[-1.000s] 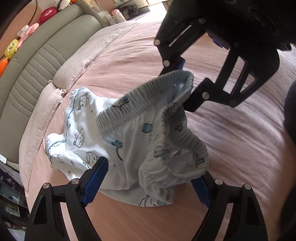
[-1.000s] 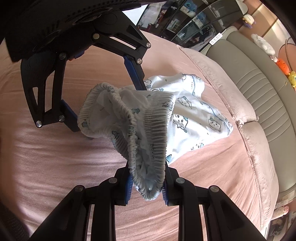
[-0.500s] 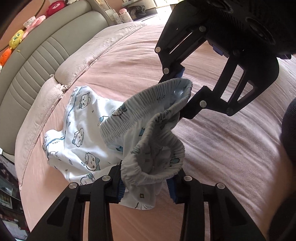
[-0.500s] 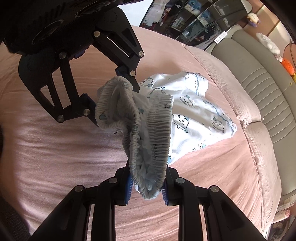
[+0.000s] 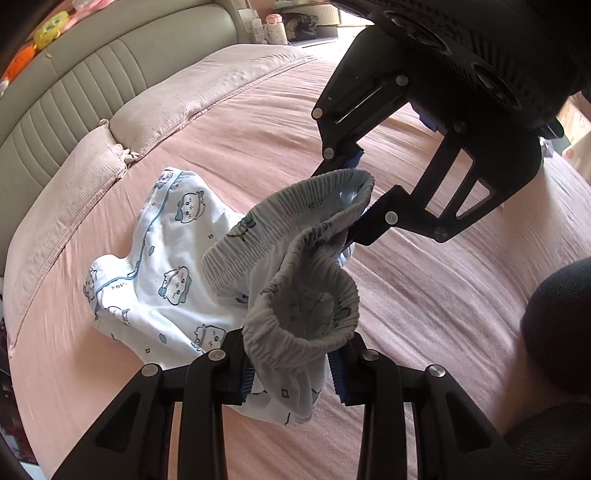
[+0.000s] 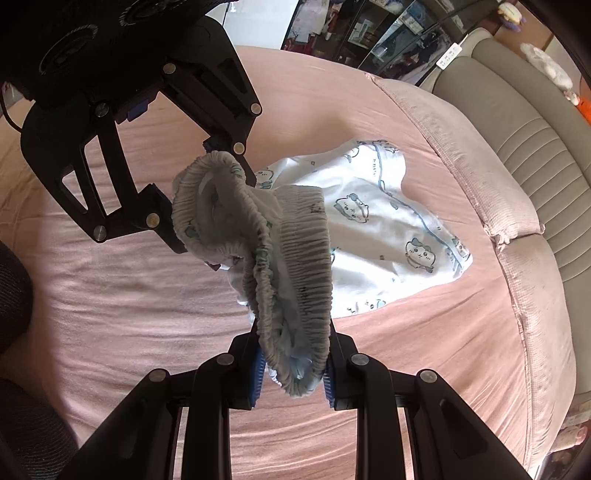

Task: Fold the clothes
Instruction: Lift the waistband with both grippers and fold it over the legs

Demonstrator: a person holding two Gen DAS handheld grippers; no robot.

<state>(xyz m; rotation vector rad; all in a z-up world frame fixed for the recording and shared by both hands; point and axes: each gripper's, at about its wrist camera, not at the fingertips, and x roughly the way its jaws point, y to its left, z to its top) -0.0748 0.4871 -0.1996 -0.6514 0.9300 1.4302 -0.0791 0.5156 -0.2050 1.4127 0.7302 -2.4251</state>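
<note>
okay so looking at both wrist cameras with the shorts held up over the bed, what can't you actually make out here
- Left wrist view: left gripper fingertips, hidden by the gathered waistband of the shorts.
- Right wrist view: right gripper pads, mostly covered by the same waistband.
- Both views: the bed sheet under the shorts, covered by fabric.
- Right wrist view: shelf items at the top, too small to identify.

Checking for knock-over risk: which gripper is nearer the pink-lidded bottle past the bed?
Right, likely. The right gripper holds the waistband farther up the bed toward the pink-lidded bottle; the left gripper sits farther back.
</note>
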